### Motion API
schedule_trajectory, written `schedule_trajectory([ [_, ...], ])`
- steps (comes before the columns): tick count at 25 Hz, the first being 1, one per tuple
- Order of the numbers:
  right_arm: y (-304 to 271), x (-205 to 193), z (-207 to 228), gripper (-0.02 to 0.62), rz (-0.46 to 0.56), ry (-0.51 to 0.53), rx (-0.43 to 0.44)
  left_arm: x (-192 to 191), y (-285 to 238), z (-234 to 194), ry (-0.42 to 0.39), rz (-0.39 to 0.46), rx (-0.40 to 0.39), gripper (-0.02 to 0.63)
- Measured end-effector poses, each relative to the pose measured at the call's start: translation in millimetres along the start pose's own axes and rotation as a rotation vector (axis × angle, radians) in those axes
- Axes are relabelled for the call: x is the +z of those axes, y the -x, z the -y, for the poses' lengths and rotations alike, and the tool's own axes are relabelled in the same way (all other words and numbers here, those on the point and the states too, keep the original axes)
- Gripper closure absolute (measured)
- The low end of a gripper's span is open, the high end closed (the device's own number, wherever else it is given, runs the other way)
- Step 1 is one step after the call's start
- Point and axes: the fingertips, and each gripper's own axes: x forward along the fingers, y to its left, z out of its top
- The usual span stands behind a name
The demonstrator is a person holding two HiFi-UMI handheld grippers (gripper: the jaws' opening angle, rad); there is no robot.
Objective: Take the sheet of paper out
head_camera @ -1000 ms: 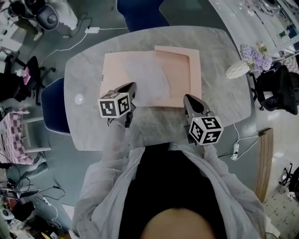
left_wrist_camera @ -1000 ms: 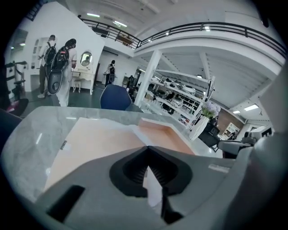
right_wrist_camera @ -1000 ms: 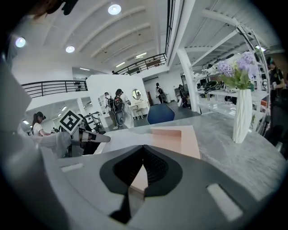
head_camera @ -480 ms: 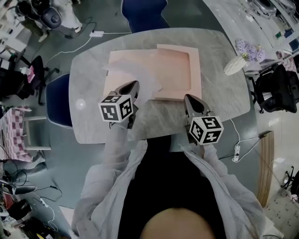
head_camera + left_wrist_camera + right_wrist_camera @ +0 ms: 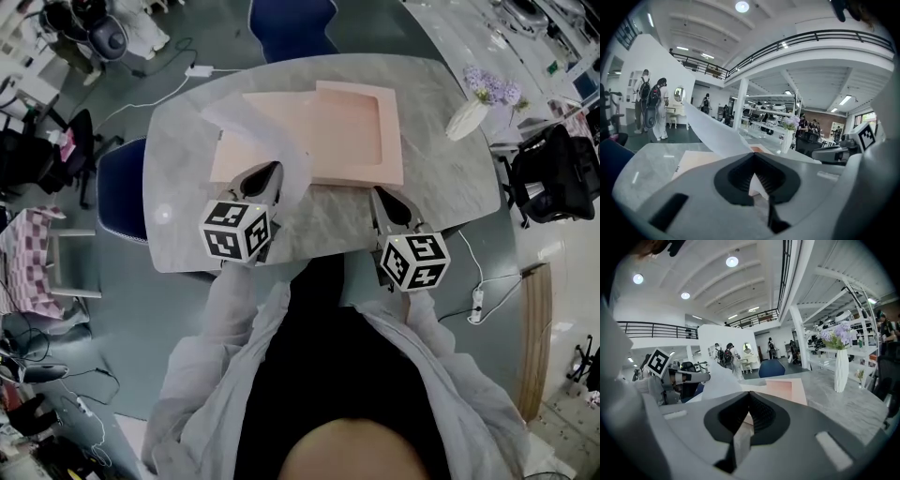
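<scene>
A thin white sheet of paper point(image 5: 267, 141) hangs curled above the left half of the open pink folder point(image 5: 352, 131). My left gripper point(image 5: 271, 171) is shut on the sheet's near edge. In the left gripper view the sheet point(image 5: 712, 133) rises up and left from the closed jaws point(image 5: 753, 157). My right gripper point(image 5: 378, 192) sits just in front of the folder's near edge with its jaws shut. In the right gripper view its tips point(image 5: 750, 394) meet, with nothing that I can make out between them, and the folder point(image 5: 780, 390) lies beyond.
The folder lies on a grey marble table point(image 5: 441, 187). A white vase with purple flowers point(image 5: 469, 117) stands at the table's right end. Blue chairs stand at the left point(image 5: 122, 202) and the far side point(image 5: 286, 23). An office chair point(image 5: 553, 178) stands to the right.
The left gripper rose and swung left with the sheet, which lifted off the folder and curled up. The right gripper drew back from over the folder to its near edge.
</scene>
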Motion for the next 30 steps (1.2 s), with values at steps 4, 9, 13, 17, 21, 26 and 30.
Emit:
schedule_trajectory([
  [4, 23.4, 1.0, -4.9, 0.583, 0.044, 0.019, -0.012, -4.5, 19.8, 20.6, -0.036, 0.051, -0.019, 0.603],
  [9, 51.6, -10.0, -8.7, 0.583, 0.062, 0.018, -0.020, -18.0, 38.9, 50.2, -0.061, 0.085, -0.064, 0.603],
  [13, 71.0, -24.7, -18.0, 0.583, 0.055, 0.004, -0.019, -36.8, 56.0, 72.0, -0.050, 0.076, -0.099, 0.603],
  [17, 87.3, -41.0, -25.8, 0.584, 0.041, -0.001, -0.039, -61.6, 70.2, 87.5, -0.040, 0.053, -0.129, 0.603],
  [21, 103.8, -53.2, -25.2, 0.583, 0.034, -0.005, -0.076, -79.7, 81.7, 98.3, -0.056, 0.036, -0.136, 0.603],
  [26, 120.9, -66.3, -21.9, 0.583, 0.025, -0.007, -0.108, -94.0, 93.8, 104.2, -0.065, 0.027, -0.129, 0.603],
  [30, 128.2, -71.2, -24.7, 0.583, 0.024, -0.007, -0.114, -99.3, 100.6, 104.6, -0.058, 0.022, -0.122, 0.603],
])
